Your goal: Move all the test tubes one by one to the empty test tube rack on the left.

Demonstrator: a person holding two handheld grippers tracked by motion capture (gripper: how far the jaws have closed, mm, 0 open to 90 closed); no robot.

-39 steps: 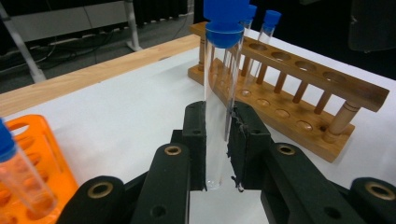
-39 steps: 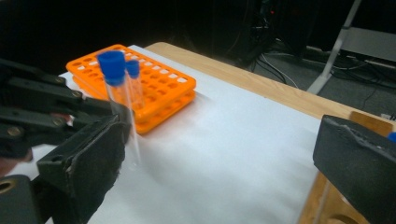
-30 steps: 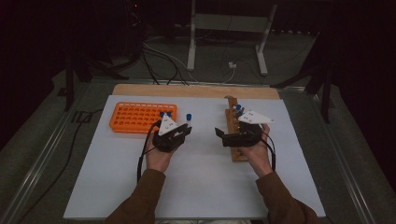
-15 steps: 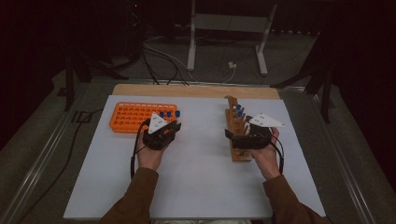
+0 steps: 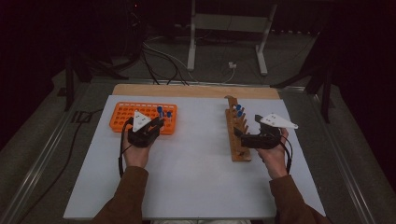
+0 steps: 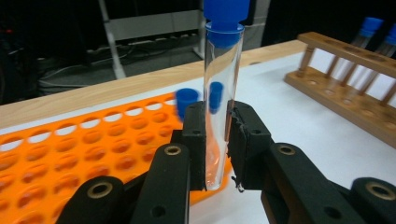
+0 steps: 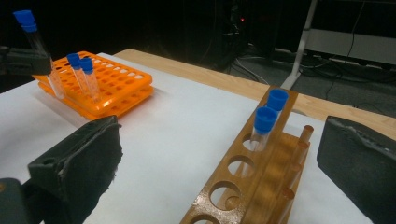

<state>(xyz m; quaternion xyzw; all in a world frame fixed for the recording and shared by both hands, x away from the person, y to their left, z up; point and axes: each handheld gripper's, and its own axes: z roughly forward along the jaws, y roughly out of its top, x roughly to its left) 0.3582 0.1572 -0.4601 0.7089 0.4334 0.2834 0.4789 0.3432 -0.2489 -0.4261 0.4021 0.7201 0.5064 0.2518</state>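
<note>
My left gripper (image 6: pixel 217 140) is shut on a clear test tube (image 6: pixel 223 84) with a blue cap, held upright at the near right corner of the orange rack (image 5: pixel 126 114). In the right gripper view this tube (image 7: pixel 39 42) shows far left, beside two more blue-capped tubes (image 7: pixel 81 70) standing in the orange rack (image 7: pixel 116 79). My right gripper (image 5: pixel 240 135) is open with nothing between its jaws, just right of the wooden rack (image 5: pixel 238 140). That wooden rack (image 7: pixel 261 177) holds two capped tubes (image 7: pixel 268 119) at its far end; its nearer holes are empty.
A white sheet (image 5: pixel 196 177) covers the table, with a strip of wooden board (image 5: pixel 196 91) along the far edge. Cables and a metal stand (image 5: pixel 191 42) lie on the dark floor beyond. A broad bare stretch of sheet separates the two racks.
My left hand has carried the tube leftward from the middle of the sheet to the orange rack. My right hand has shifted right, to the wooden rack's right side.
</note>
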